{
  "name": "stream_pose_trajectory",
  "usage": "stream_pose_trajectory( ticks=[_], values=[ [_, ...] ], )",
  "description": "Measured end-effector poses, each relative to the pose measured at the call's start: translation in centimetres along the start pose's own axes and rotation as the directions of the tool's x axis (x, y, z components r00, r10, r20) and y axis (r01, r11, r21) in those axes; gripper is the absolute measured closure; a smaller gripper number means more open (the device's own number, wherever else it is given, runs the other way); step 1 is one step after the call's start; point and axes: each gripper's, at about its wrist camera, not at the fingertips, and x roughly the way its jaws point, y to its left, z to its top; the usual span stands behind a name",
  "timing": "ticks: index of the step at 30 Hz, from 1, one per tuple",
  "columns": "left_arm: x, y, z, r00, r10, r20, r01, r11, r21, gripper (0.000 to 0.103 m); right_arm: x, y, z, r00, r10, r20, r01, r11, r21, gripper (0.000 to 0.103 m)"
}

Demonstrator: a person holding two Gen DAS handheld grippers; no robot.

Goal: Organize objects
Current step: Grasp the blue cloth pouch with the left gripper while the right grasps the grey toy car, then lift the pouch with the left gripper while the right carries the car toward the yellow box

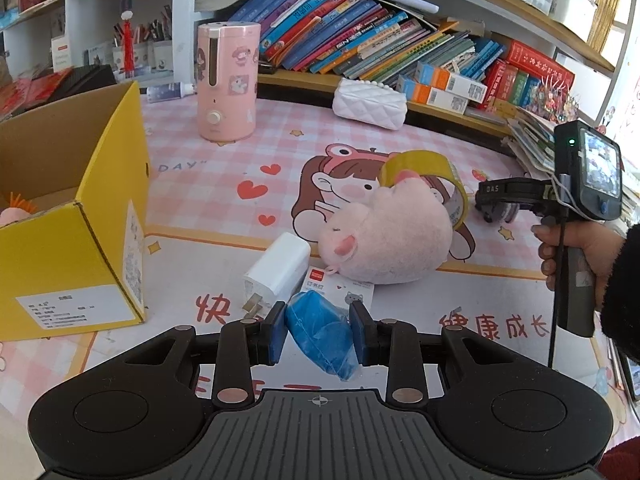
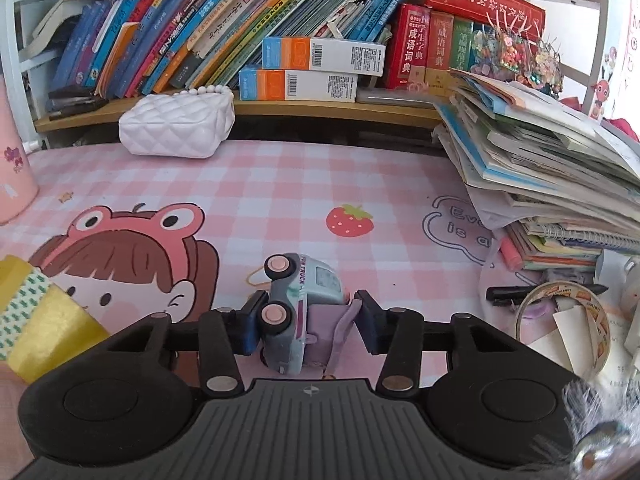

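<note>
My left gripper (image 1: 318, 312) is shut on a soft blue packet (image 1: 320, 332), held just above the pink desk mat. Ahead of it lie a white charger (image 1: 280, 268), a small white staples box (image 1: 340, 284) and a pink plush (image 1: 384, 232) with a yellow tape roll (image 1: 424, 168) leaning on it. An open yellow cardboard box (image 1: 100, 200) stands at the left. In the right wrist view a pale toy truck (image 2: 304, 300) lies on its side on the mat between my right gripper's (image 2: 308, 320) fingers. One pad touches a wheel, the other the lilac door.
A pink humidifier (image 1: 228, 80) and a white quilted bag (image 2: 176, 124) stand at the back by the bookshelf. A leaning pile of books (image 2: 540, 168), a tape ring (image 2: 560, 320) and a black pen (image 2: 508, 294) crowd the right. A person's hand (image 1: 568, 252) holds the right gripper's handle.
</note>
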Motion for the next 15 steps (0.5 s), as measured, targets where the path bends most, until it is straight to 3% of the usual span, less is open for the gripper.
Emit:
stream_pose_trajectory(
  ticks=[15],
  values=[
    [-3.2, 2.2, -0.2, 0.993, -0.065, 0.098, 0.065, 0.998, 0.009, 0.072, -11.5, 1.8, -2.2, 0.998, 0.011, 0.056, -0.012, 1.000, 0.008, 0.060]
  ],
)
